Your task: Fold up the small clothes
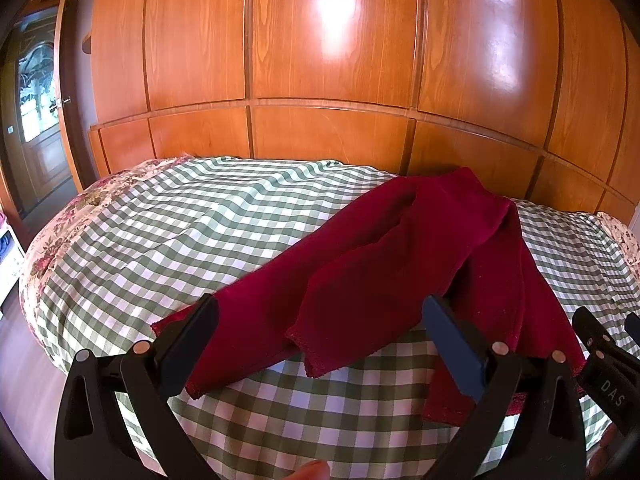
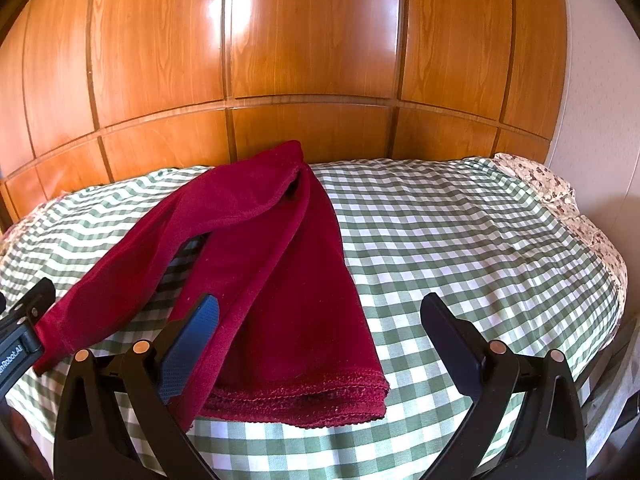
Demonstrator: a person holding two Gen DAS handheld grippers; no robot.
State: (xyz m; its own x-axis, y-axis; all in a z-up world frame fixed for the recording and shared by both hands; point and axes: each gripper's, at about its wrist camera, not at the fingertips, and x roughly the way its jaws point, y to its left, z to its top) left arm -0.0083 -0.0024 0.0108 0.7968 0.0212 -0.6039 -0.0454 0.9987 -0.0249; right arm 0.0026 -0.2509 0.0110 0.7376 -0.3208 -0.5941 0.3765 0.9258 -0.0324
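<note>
A dark red garment (image 1: 400,256) lies on the green-and-white checked bedspread (image 1: 180,220), with long parts spread toward me. In the right wrist view it (image 2: 276,280) lies left of centre, its hemmed edge near me. My left gripper (image 1: 320,332) is open, its fingers either side of the garment's near ends, holding nothing. My right gripper (image 2: 320,332) is open over the garment's hemmed edge, its left finger (image 2: 192,344) over the cloth. The right gripper also shows at the left wrist view's right edge (image 1: 604,360), and the left gripper at the right wrist view's left edge (image 2: 24,332).
A glossy wooden wardrobe wall (image 1: 328,60) stands right behind the bed. A floral quilt edge (image 1: 60,240) hangs on the left and a floral corner (image 2: 560,196) on the right. A door (image 1: 36,120) and floor lie at the far left. A white wall (image 2: 600,100) is on the right.
</note>
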